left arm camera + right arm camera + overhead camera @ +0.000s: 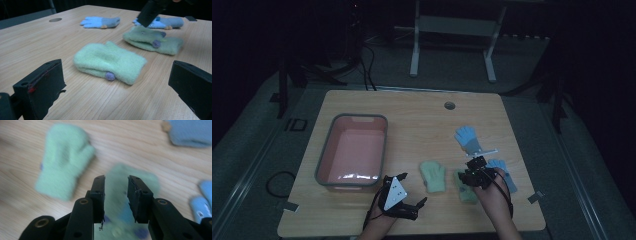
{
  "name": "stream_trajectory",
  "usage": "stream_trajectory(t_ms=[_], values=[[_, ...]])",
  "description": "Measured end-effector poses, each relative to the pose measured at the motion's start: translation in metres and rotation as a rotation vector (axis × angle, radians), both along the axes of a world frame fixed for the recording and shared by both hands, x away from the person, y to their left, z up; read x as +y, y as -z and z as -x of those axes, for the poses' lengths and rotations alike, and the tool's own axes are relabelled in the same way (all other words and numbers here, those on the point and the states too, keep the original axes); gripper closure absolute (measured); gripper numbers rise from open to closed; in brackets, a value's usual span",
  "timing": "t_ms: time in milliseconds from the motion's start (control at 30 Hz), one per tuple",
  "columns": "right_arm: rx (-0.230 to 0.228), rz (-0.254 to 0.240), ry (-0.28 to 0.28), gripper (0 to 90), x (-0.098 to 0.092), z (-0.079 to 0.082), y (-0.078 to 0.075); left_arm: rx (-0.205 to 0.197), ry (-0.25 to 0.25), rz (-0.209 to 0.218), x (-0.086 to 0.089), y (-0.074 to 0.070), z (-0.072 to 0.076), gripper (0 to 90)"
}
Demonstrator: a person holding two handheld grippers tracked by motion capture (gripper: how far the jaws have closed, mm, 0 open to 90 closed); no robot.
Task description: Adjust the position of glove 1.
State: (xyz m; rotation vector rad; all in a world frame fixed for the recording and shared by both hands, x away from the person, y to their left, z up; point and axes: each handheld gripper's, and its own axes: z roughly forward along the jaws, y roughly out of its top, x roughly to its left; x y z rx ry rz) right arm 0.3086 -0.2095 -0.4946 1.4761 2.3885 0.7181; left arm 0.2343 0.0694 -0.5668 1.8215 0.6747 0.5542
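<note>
Two pale green mittens lie on the wooden table (pixel 412 120). One green mitten (pixel 433 176) (pixel 110 61) (pixel 65 160) lies flat in front of my left gripper (pixel 412 189) (pixel 117 68), whose jaws stand wide open with nothing between them. The second green mitten (pixel 467 190) (pixel 152 40) (pixel 132 177) lies just under my right gripper (pixel 476 165) (pixel 116 180), which hangs over it with its jaws apart and nothing held. The view from that gripper is blurred. One blue glove (pixel 468 137) (pixel 101 22) (pixel 190 132) lies farther back; another blue glove (pixel 506 175) (pixel 165 22) (pixel 202 200) lies at the right.
A pink basin with a grey rim (pixel 326 150) stands on the left half of the table. A round cable hole (pixel 449 105) sits near the far edge. Beyond the table stand a white frame (pixel 452 40) and cables on the dark floor.
</note>
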Motion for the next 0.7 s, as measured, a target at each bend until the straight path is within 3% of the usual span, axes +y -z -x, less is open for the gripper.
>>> stream_trajectory(t_ms=[200,267,467,700], values=[[0.030,0.018,0.014,62.6,-0.013,0.003,0.016,0.004,-0.007,0.005,0.000,0.000,0.000,0.3],[0.047,0.049,0.014,61.7,-0.015,0.004,0.028,0.004,-0.008,0.006,0.001,0.000,0.000,0.3],[-0.009,0.093,-0.006,72.3,-0.011,0.009,0.035,-0.003,-0.011,-0.002,0.000,0.000,0.001,0.3],[-0.032,0.088,-0.015,83.8,-0.010,0.010,0.036,0.008,-0.009,0.005,0.001,0.000,0.000,0.3]])
